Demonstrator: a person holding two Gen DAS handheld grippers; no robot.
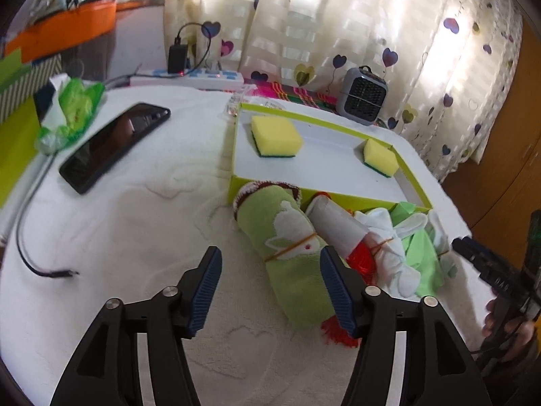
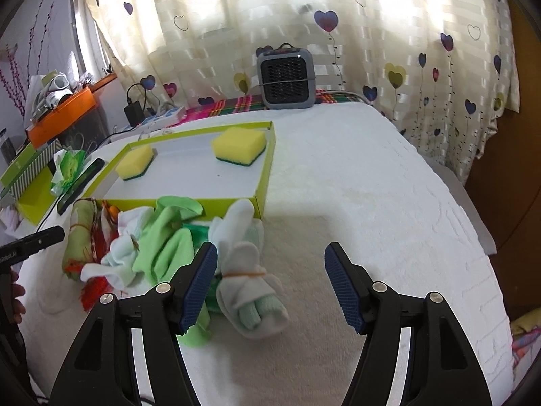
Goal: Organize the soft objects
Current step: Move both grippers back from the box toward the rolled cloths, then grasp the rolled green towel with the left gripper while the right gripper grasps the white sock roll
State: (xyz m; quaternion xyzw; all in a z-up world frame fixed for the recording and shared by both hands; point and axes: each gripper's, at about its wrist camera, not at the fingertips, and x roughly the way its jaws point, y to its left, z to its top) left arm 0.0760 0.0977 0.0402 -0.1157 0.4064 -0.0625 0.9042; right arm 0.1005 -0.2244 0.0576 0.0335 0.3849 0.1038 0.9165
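1. Looking along both grippers, we see a bed covered with a white fluffy blanket; its surface has soft pressed patterns and small folds.
2. Behind the bed hangs a cream curtain with heart shapes, and daylight comes through it. A small grey heater stands at the far edge of the bed, on a colourful checked cloth.
3. On the blanket lies a flat green box with a white floor. Two yellow sponges sit inside it, well apart: a larger one and a smaller one.
4. Just in front of the box is a pile of soft things: a green rolled sock with a rubber band, a grey roll with red yarn, and loose white and green socks.
5. Our left gripper has its jaws wide apart and holds nothing; the green rolled sock lies partly between the fingers, close by the right pad, but we cannot tell if it touches.
6. Our right gripper is also wide open and empty. A white sock bundle tied with a rubber band lies between its fingers, nearer the left one.
7. To the left on the blanket we see a black phone, a green plastic wrapper and a black cable. Farther back are a white power strip with a charger and an orange tray.
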